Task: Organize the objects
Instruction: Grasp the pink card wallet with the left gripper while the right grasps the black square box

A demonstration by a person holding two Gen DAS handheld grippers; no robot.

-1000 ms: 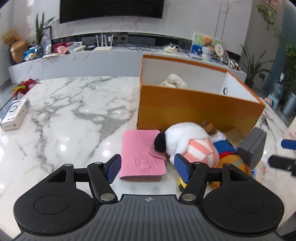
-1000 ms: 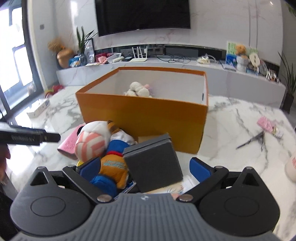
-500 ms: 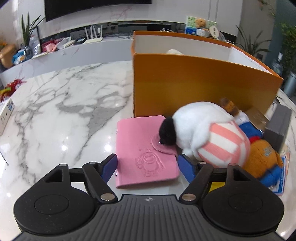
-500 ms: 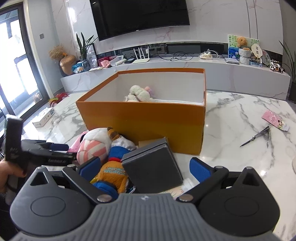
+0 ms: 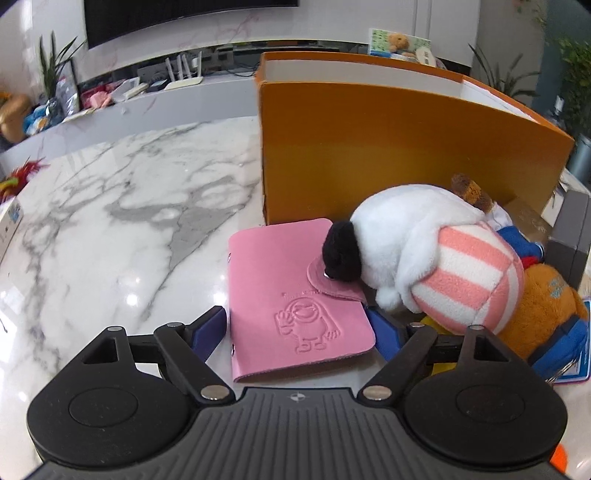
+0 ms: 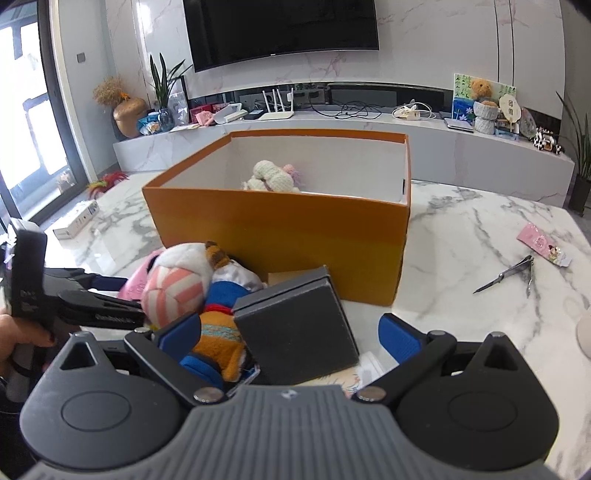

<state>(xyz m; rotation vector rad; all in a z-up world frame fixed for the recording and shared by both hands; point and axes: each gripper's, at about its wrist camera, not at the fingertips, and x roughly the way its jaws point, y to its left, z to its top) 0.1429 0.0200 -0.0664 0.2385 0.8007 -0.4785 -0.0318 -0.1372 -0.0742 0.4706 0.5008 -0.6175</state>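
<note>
- TV (image 6: 280, 29) on wall, 12 o'clock
- white router (image 6: 277, 110) on console, below TV
- gold vase (image 6: 129, 114), 10 o'clock
- scissors (image 6: 509, 275) on marble table (image 6: 480, 236), 3 o'clock
- teddy bear (image 6: 480, 88), 1 o'clock

My left tongs (image 5: 297, 326) and right tongs (image 6: 290, 338), black linkage arms, blue finger pads (image 6: 399, 338), silver pivot screws, ribbed grey bodies, my hand (image 6: 16, 338) with dark-painted nails.
</note>
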